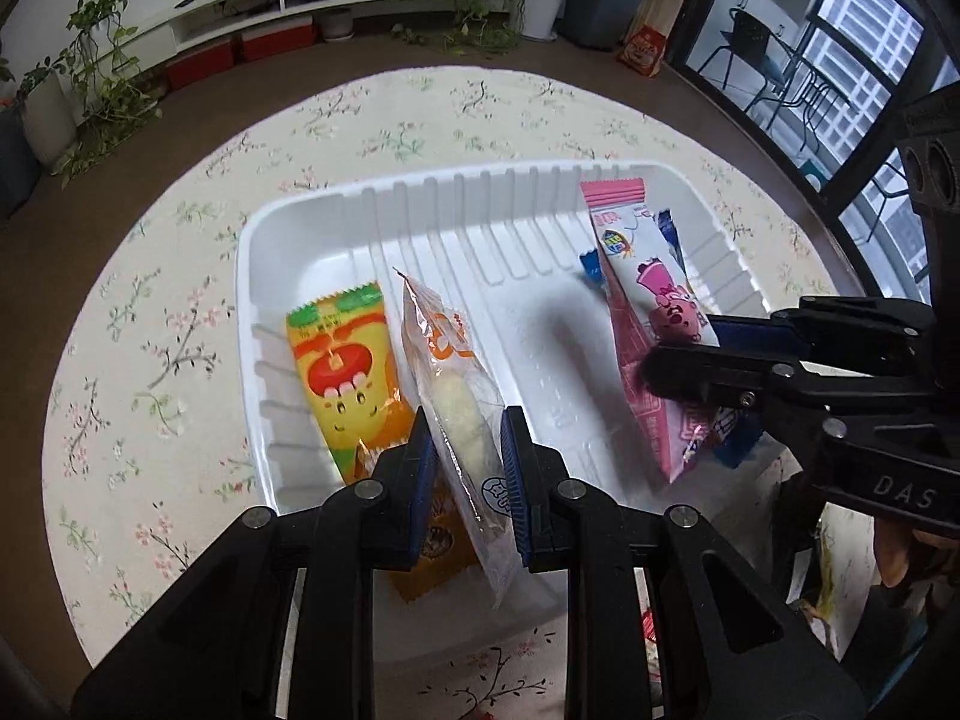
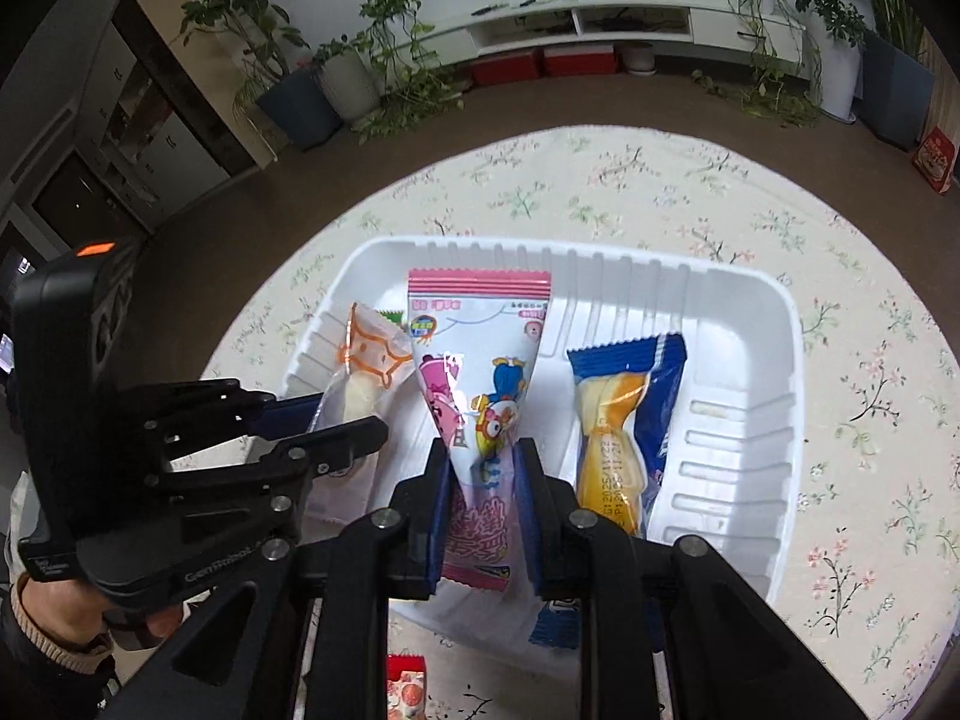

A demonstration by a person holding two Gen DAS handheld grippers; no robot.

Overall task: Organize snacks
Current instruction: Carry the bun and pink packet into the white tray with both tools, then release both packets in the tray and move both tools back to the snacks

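Left wrist view looks down on the white tray (image 1: 312, 222) in the middle of the frame, standing on a floral tablecloth (image 1: 150, 312). The left gripper (image 1: 465, 480) is closed on a clear packet (image 1: 462, 396) with a pale cake inside, held near its lower end over the tray. Just left of it a yellow-orange packet (image 1: 342, 372) lies in the tray's left compartment. At right, the right gripper (image 1: 672, 354) is clamped on a pink packet (image 1: 636, 324), also over the tray.

These packets look light, soft and crinkly, with slick film. I would judge the flat sealed ends the safest place to pinch; squeezing the middle could crush what is inside.

The right wrist view shows what the other half hides: a blue packet (image 2: 630, 420) with an orange-yellow filling lying in the tray at centre right, mostly covered by the pink one in the left view. It also shows a hand (image 2: 60, 606) with a ribbed cuff at lower left, and a small red wrapper (image 2: 407, 684) on the cloth at the bottom edge. The yellow-orange packet is nearly hidden here.
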